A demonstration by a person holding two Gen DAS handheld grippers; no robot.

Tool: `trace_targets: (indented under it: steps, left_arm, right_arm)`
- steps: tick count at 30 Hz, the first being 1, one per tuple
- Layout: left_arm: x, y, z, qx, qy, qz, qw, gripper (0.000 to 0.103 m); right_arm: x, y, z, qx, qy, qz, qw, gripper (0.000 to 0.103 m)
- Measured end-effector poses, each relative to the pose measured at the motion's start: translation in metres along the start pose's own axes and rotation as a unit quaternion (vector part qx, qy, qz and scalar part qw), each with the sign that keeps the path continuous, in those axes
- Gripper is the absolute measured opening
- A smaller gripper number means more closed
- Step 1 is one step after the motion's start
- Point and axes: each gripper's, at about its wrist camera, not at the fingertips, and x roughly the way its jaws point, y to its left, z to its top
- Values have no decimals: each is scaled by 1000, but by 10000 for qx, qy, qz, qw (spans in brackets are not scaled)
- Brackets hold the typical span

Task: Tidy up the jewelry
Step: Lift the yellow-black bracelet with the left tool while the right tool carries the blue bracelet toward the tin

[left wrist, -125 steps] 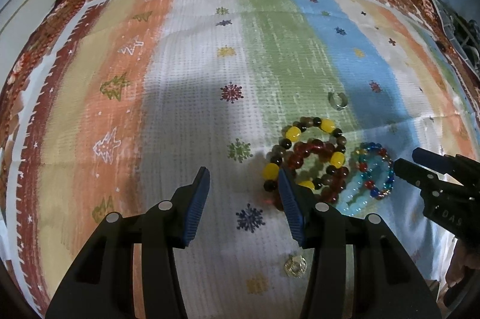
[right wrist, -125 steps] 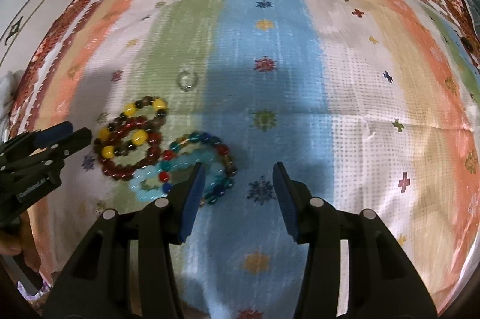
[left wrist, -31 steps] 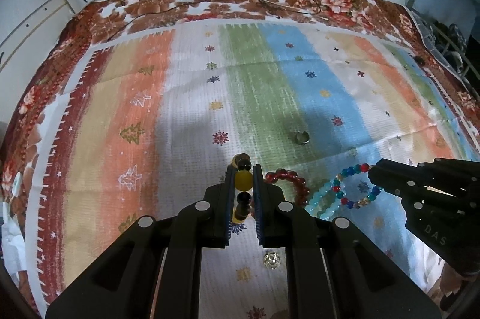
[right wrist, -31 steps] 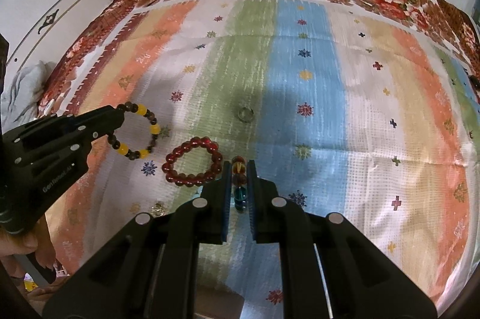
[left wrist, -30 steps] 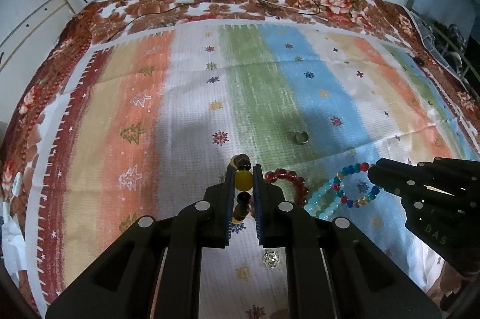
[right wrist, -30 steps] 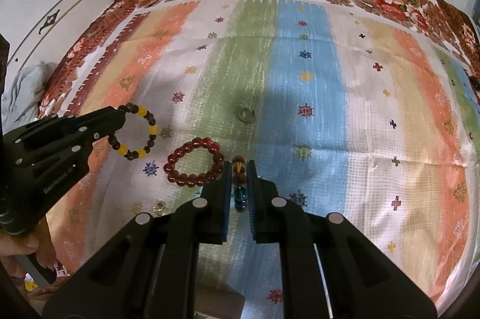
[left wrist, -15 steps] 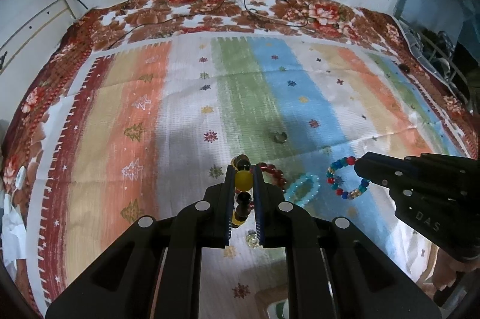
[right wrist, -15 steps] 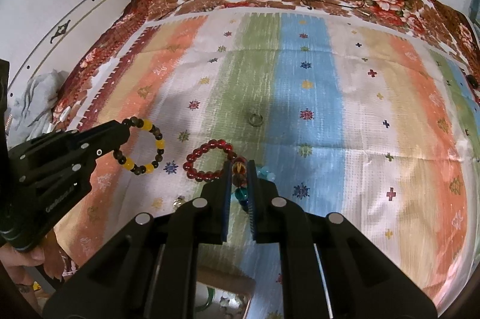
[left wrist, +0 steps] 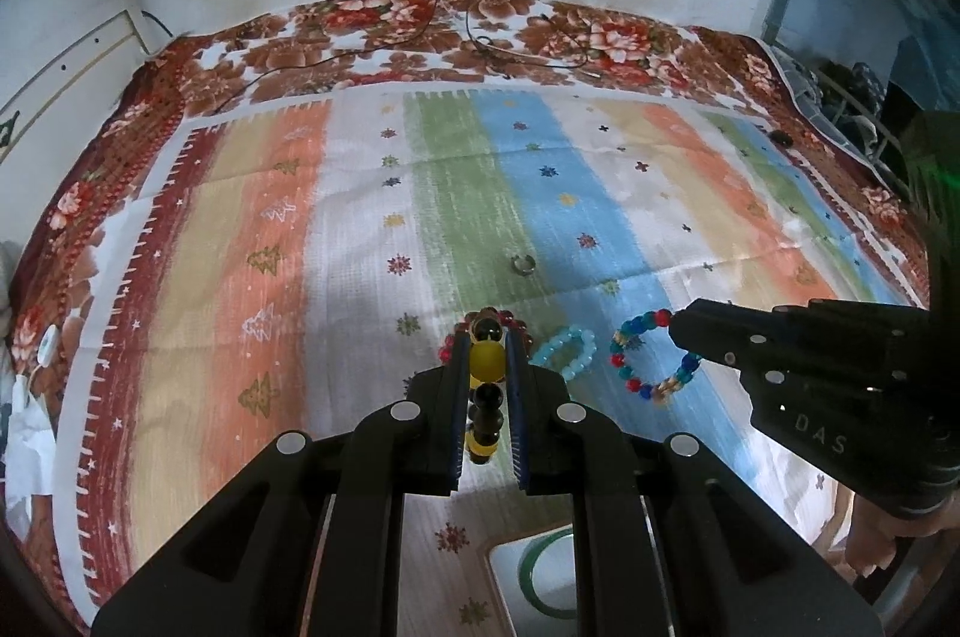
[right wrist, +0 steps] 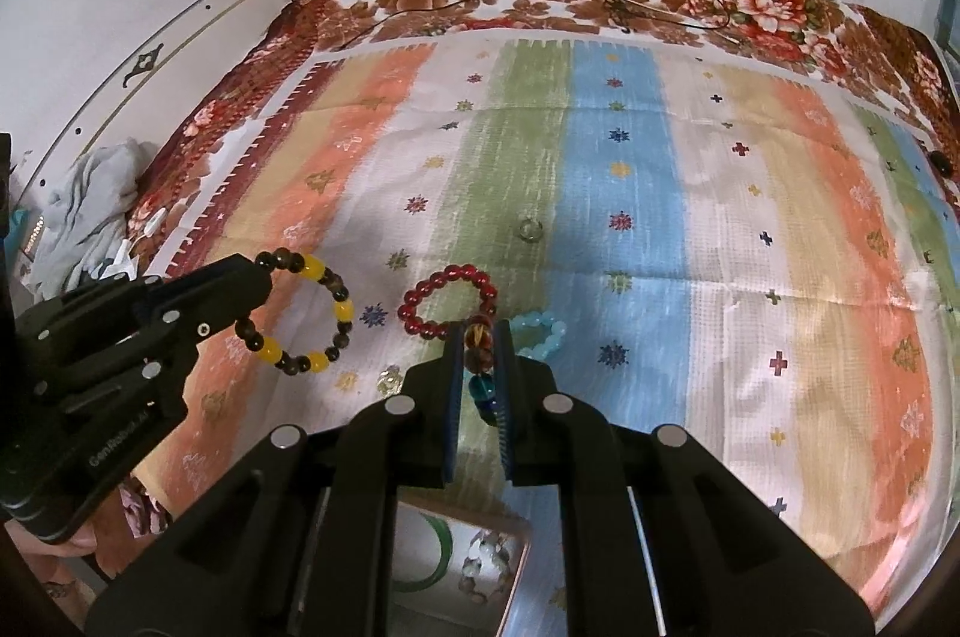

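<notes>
My left gripper (left wrist: 487, 358) is shut on a yellow-and-dark bead bracelet (left wrist: 486, 360), which hangs from it as a ring in the right wrist view (right wrist: 312, 313). My right gripper (right wrist: 480, 355) is shut on a multicolour bead bracelet (right wrist: 479, 337), seen as a ring in the left wrist view (left wrist: 651, 358). Both are held above the striped cloth. A dark red bead bracelet (right wrist: 447, 298) and a light blue bead bracelet (right wrist: 543, 331) lie on the cloth below. A small silver ring (right wrist: 531, 229) lies farther back on the green stripe.
A box with a wooden rim (right wrist: 522, 547) sits at the near edge, holding a green bangle (right wrist: 441, 553) and pale beads. A small clear trinket (right wrist: 389, 378) lies on the cloth near it. Cables (left wrist: 480, 43) run over the floral far border. Crumpled cloth (right wrist: 90, 211) lies off the left side.
Both grippers have risen and pulled back with their bracelets, so more of the cloth and the wall shows. The box has come into view at the near edge.
</notes>
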Motion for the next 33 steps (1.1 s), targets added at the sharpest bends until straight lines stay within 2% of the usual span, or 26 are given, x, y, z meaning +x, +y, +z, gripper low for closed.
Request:
trace_targets:
  steps: [33]
  left_arm:
    - [-49,-52,-55,548,-161,-254,9980,11]
  right_arm:
    - [-52,7,-68,-280,-28,293,9992,11]
